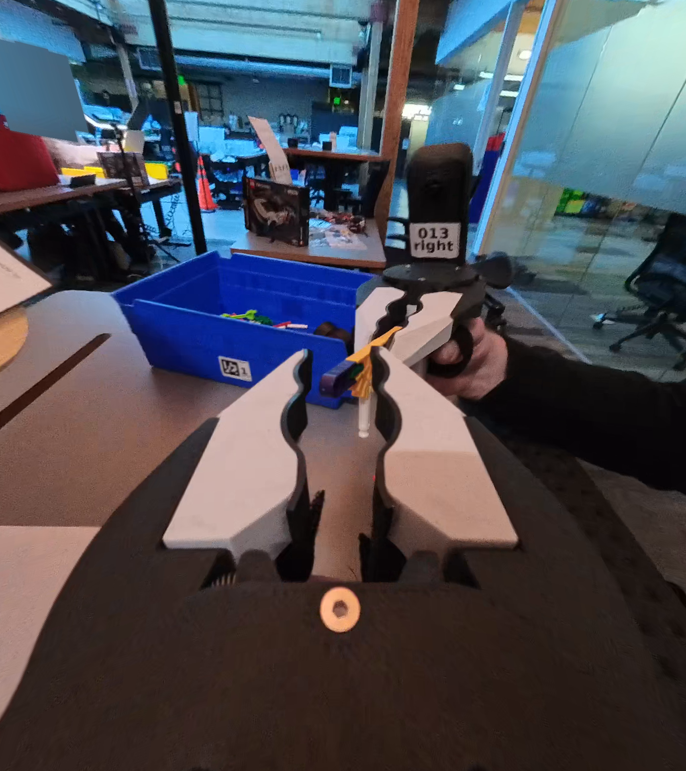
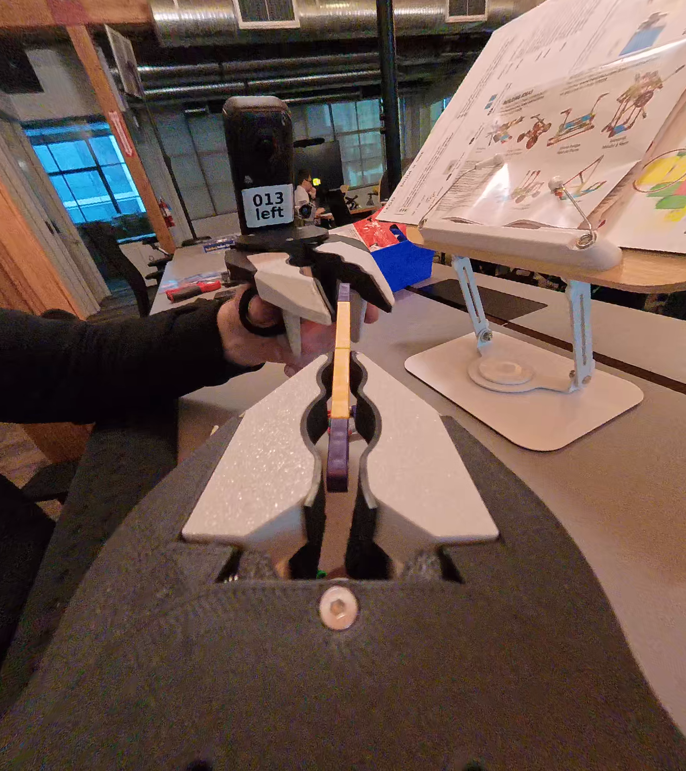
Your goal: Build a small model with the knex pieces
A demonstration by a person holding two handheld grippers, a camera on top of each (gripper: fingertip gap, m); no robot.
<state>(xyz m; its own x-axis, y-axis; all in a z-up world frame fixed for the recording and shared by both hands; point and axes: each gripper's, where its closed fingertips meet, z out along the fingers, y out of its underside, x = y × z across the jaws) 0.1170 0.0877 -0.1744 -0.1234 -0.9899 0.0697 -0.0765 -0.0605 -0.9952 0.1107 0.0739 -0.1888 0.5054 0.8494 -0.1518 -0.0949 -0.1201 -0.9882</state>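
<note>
Between the right gripper (image 2: pixel 339 367) fingers: a small plastic assembly (image 2: pixel 340 375) of yellow and purple bars, clamped edge-on above the table (image 2: pixel 583 521). Its far end runs to the left gripper (image 2: pixel 347 292), opposite; whether that gripper grips it cannot be told, though from its own view the gripper stands parted, the piece at its right fingertip. Judged light, rigid, liable to unsnap at joints; best held on the flat bar sides. Beyond-right: white book stand (image 2: pixel 520 392) with open booklet. Farther: blue bin (image 1: pixel 216 329) of loose parts.
</note>
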